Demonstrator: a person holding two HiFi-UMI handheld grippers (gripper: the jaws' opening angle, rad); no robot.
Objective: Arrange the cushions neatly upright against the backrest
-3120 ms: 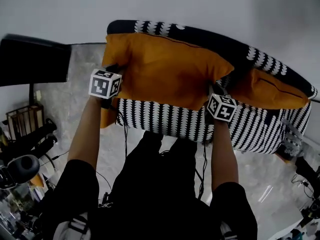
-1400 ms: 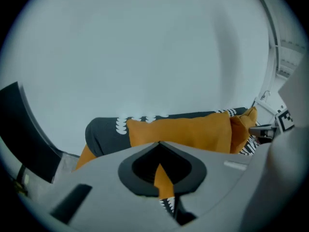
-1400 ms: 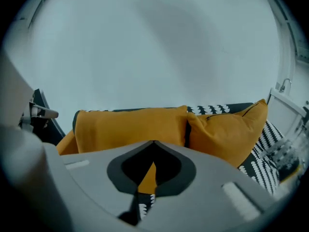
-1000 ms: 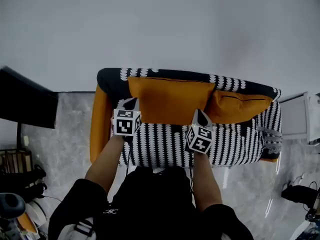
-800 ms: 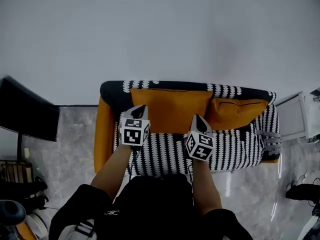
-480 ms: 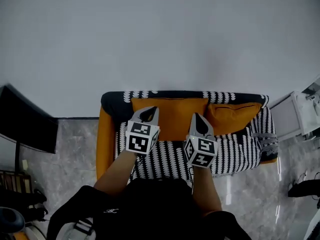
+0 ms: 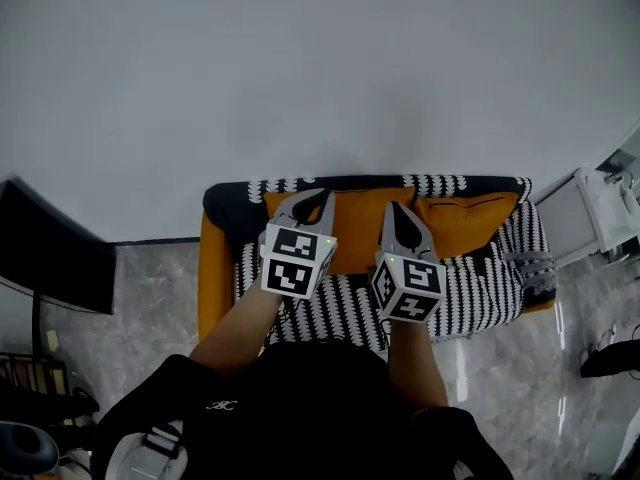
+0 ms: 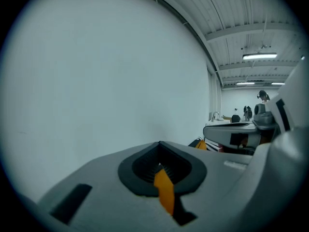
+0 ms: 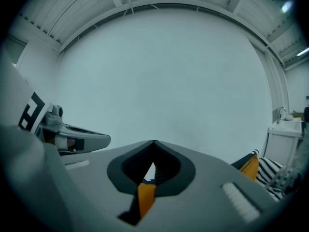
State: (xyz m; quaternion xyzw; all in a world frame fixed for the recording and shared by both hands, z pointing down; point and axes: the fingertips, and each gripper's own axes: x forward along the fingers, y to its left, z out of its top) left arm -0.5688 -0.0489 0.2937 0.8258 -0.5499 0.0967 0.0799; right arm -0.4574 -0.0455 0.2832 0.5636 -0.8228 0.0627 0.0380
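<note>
A large orange cushion (image 7: 352, 214) and a smaller orange cushion (image 7: 466, 223) stand upright against the backrest of a black-and-white patterned sofa (image 7: 470, 288). Both grippers hang side by side in the air in front of the sofa, touching neither cushion. My left gripper (image 7: 318, 195) is shut with nothing in it, and it points at the white wall in the left gripper view (image 8: 160, 143). My right gripper (image 7: 398, 211) is also shut and empty, its tips together in the right gripper view (image 9: 153, 141). There, one orange cushion corner (image 9: 250, 166) shows low at the right.
An orange side panel (image 7: 208, 280) runs along the sofa's left end. A black screen (image 7: 50, 258) stands at the left, a white cabinet (image 7: 600, 218) at the right. Grey marble floor (image 7: 150, 288) surrounds the sofa, with a white wall (image 7: 320, 68) behind it.
Three seconds ago both grippers were at the large cushion's lower corners. Over the last second both have risen away from the cushions, jaws shut and empty, and the sofa looks farther off.
</note>
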